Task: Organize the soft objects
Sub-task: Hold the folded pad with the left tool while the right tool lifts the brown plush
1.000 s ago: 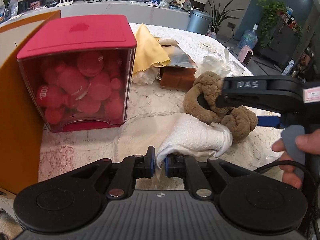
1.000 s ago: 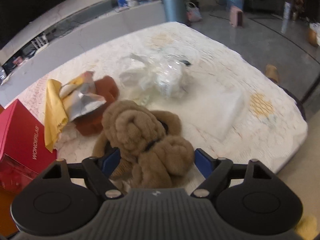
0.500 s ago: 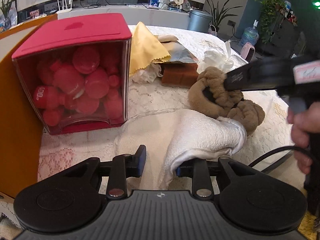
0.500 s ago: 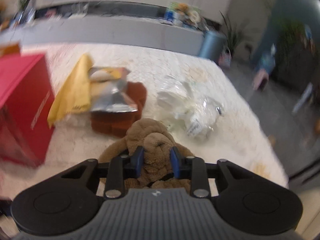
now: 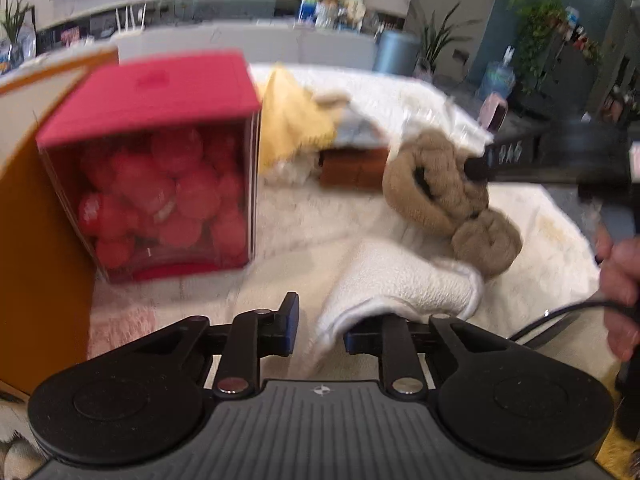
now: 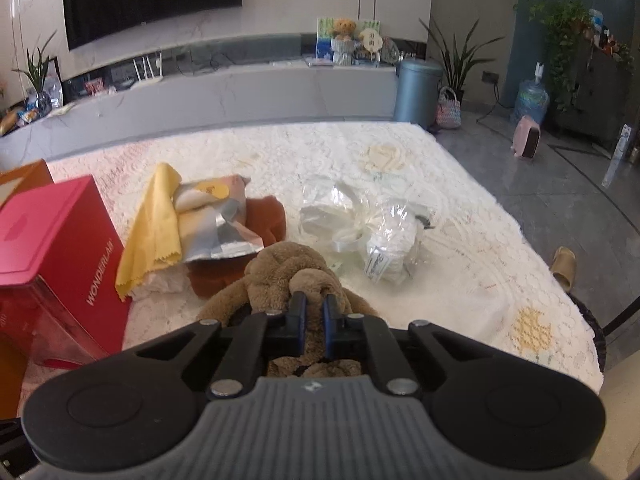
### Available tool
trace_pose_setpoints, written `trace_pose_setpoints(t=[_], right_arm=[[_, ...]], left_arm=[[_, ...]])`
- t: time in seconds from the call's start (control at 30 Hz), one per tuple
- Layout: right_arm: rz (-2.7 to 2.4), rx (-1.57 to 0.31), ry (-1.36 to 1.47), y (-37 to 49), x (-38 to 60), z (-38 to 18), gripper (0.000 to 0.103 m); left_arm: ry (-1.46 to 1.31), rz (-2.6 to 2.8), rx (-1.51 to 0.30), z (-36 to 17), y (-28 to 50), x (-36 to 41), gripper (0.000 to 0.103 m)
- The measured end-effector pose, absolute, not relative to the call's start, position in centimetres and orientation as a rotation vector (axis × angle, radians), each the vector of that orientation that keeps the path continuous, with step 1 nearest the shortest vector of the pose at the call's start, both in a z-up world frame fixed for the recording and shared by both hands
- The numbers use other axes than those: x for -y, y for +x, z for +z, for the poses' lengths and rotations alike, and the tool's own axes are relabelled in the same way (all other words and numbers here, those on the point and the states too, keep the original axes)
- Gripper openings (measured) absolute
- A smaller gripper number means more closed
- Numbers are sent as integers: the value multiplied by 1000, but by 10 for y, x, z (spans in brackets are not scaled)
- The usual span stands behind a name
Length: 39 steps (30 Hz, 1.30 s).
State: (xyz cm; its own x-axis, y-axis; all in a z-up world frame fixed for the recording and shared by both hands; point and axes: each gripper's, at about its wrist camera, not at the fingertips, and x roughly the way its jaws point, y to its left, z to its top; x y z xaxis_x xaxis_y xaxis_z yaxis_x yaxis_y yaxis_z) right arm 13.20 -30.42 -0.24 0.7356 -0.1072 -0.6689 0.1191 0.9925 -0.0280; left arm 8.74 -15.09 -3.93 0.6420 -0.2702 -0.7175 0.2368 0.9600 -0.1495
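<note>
Two claws, two soft items: right claw point(image 6: 313, 312) clamped on brown plush point(image 6: 288, 272); left claw point(image 5: 318, 326) closing around white towel point(image 5: 400, 284).
Risk: thin pinch of plush may slip; towel edge may escape, or drag under the plush resting on it.

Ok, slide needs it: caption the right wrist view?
Right gripper shut on brown plush toy above white lace tablecloth.

Right gripper point(image 6: 314, 312): fingers point(image 6: 298, 310), a second ago spread wide around the brown plush toy point(image 6: 292, 276), now pinch a fold of it tight. In the left wrist view the toy's gripped end sits raised off the tabletop point(image 5: 540, 220).

Left gripper point(image 5: 318, 322): clamped on the white towel point(image 5: 400, 280) corner a second ago, then let go; jaws closing again, towel edge between them, left pad clear of the cloth.
</note>
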Motion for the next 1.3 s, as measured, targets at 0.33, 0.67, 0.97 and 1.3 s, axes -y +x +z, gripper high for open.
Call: trace_pose_setpoints(t=[0.33,0.67,0.97,1.3], right_arm=[[-149,-849,42,134,298,-13,13],[-129,-955,-14,157,293,-39,80],[-37,-972,-35,152,280,-39,53],[-89,-871,-63,129,271,-10,50]], left_arm=[[30,-304,-808,-45,85,158,6],[68,-287,-721,-64,93,168,33],[21,-253,-699,-61,89,166,5],[31,-256,-609,-30,74,164,5]])
